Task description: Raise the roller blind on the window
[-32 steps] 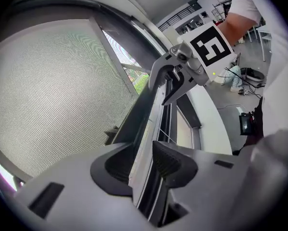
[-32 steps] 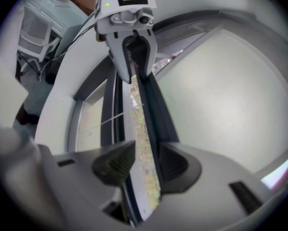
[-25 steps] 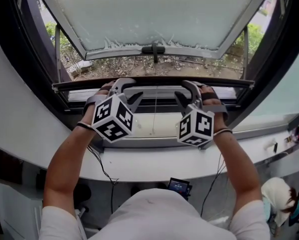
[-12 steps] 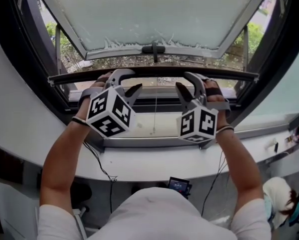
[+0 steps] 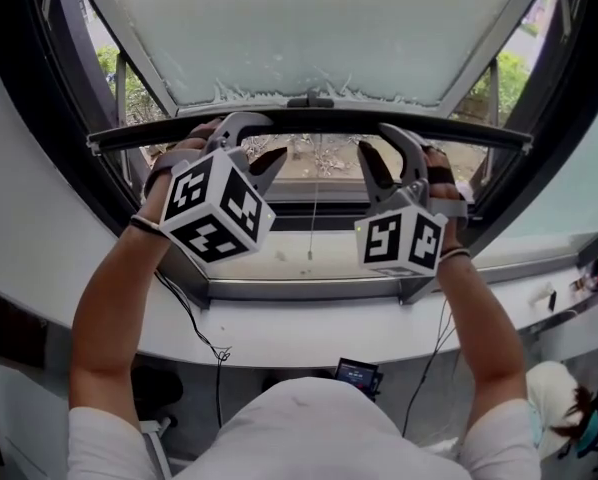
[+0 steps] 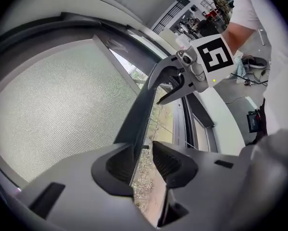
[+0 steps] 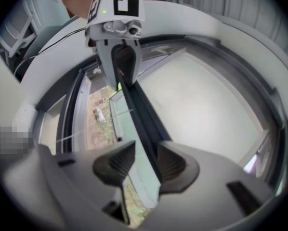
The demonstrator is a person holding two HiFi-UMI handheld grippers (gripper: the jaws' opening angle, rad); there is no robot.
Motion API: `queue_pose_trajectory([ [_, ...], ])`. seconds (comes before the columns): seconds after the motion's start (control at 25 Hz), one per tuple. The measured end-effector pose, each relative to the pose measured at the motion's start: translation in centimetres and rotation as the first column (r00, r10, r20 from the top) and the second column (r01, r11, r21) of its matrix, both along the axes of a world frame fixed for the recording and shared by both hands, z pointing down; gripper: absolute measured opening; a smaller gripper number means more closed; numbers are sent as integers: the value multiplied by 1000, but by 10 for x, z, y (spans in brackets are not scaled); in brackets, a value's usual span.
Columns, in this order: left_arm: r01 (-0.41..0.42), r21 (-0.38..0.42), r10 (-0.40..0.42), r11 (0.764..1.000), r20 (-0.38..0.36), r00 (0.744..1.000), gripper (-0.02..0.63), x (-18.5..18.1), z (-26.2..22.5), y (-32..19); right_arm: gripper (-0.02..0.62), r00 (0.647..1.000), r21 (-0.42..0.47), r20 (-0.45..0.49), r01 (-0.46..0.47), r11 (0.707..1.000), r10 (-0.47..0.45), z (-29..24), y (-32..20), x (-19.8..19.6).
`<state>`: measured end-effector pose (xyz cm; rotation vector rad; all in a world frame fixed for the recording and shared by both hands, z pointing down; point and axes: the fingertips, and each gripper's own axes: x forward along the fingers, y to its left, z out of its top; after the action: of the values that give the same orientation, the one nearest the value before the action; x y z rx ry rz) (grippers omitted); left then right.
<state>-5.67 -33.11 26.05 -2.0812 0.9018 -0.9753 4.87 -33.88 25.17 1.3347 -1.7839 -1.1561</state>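
Across mid-frame, the blind's bottom bar passes between the wide, unclamped jaws of the left gripper and the right gripper.

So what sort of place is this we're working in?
Probably a ground-floor office or lab room, at a window. The blind's dark bottom bar spans it above a white sill, shrubs and bare ground lie just outside, and cluttered desks show behind in the left gripper view.

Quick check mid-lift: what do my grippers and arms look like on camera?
Both the left gripper and right gripper are grey, with curved jaws, dark ribbed pads and a white cube of black square markers. Short white sleeves; a dark band on each wrist.
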Motion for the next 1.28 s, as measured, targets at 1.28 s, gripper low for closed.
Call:
queue_pose_trajectory([
  [1.28, -14, 101, 16, 995, -24, 1000, 135, 1, -78, -2, 150, 983, -26, 162, 88, 996, -82, 30, 37, -11],
])
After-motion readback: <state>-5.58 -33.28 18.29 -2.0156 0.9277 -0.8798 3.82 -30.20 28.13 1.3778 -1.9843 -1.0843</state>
